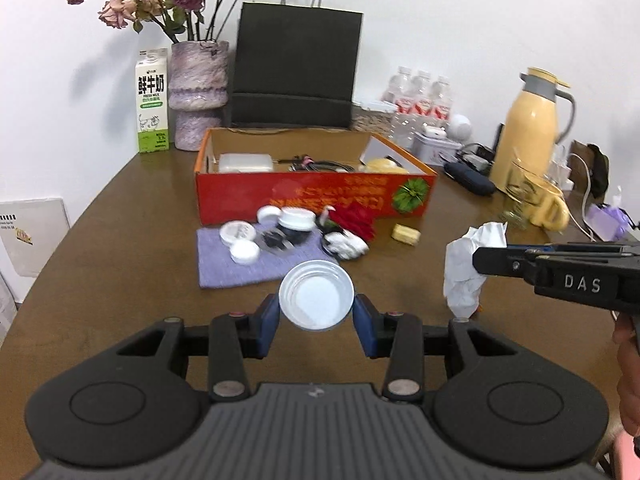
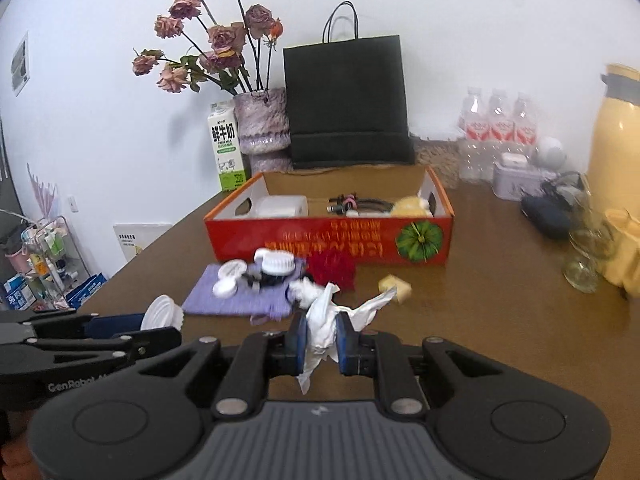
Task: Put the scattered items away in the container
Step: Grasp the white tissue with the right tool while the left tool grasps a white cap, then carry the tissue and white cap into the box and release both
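The left gripper (image 1: 316,314) has its blue pads closed partway on a round white lid (image 1: 316,295), clamped at opposite points of its rim; the lid's hollow inner face is turned toward the camera and upward, and it is carried above the brown table (image 1: 120,240), short of the purple cloth (image 1: 240,264). The right gripper (image 2: 321,338) is nearly closed on a crumpled white tissue (image 2: 320,322), pinched between its pads; the tissue's long axis runs roughly up and down, one twisted tail hanging below the pads and a ragged wing spreading up toward the right. On the purple cloth lie several more white lids (image 1: 244,252) and a white jar (image 1: 295,219), with a black-and-white item (image 1: 344,242) and a red fuzzy thing (image 1: 356,222) just beside it, and a small yellow block (image 1: 406,234) a little apart to the right. Behind these stands the red open cardboard box (image 1: 312,196), its long side facing the camera, already holding a white case (image 1: 245,163), dark cables (image 1: 316,165) and a yellow object (image 1: 386,166).
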`<state>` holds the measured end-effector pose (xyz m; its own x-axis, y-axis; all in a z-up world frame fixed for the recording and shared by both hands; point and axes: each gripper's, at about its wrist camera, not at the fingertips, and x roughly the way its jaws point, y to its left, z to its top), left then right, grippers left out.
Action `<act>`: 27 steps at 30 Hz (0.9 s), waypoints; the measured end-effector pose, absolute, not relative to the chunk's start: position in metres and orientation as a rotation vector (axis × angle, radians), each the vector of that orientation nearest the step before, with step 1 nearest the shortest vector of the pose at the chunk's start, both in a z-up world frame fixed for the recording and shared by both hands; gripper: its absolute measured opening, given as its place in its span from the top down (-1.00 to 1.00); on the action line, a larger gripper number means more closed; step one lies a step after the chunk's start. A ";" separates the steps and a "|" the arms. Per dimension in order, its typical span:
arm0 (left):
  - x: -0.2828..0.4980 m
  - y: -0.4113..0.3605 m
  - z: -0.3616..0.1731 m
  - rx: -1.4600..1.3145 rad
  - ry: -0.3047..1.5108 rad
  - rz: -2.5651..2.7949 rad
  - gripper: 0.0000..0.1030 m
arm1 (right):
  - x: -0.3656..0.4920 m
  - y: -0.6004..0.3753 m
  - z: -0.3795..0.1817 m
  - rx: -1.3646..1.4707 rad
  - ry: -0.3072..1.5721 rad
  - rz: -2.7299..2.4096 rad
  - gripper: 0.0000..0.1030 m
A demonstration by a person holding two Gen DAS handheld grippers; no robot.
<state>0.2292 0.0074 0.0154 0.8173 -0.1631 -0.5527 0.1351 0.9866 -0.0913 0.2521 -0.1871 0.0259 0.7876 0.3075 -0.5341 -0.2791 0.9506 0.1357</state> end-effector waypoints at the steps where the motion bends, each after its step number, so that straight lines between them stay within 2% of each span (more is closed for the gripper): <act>1: 0.223 0.004 0.016 -0.046 0.595 -0.165 0.20 | 0.245 -0.190 0.025 0.056 0.590 0.317 0.72; 16: 0.159 -0.037 0.001 0.011 0.652 -0.221 0.20 | 0.163 -0.206 -0.001 0.072 0.654 0.334 0.72; 27: 0.182 -0.029 0.003 -0.018 0.662 -0.215 0.20 | 0.172 -0.213 0.000 0.104 0.668 0.350 0.72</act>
<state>0.1817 -0.0287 0.0035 0.7671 -0.2040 -0.6082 0.1928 0.9776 -0.0847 0.1716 -0.2131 0.0004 0.7288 0.3505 -0.5882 -0.2840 0.9364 0.2061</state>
